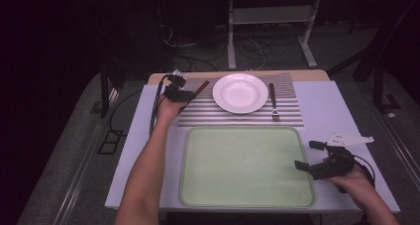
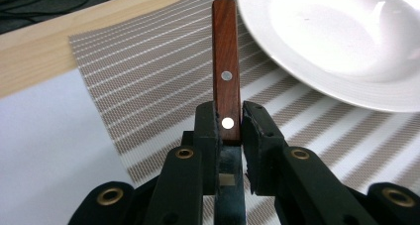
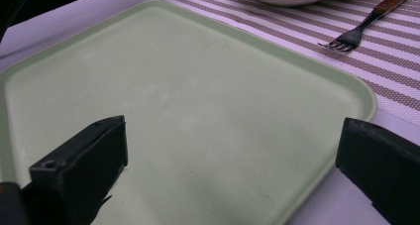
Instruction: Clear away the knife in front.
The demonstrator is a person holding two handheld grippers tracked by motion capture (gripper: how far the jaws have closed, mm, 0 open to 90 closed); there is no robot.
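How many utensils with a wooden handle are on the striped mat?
2. A fork lies on the striped mat right of the white plate. A second wooden handle, left of the plate, sits between the left gripper jaws; its working end is hidden.

Bare tray (image 1: 246,165); plate (image 1: 240,92) beyond

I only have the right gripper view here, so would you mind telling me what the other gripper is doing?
Observer: The left gripper is shut on a brown wooden handle with two metal rivets, left of the round white plate.
Operator: Thanks. Is that handle lying on the striped placemat?
Observer: Its far end points over the grey striped placemat; whether it touches, I cannot tell.
Operator: And where does my own gripper sit on the table?
Observer: The right gripper, jaws open, is at the right edge of the pale green rectangular tray.
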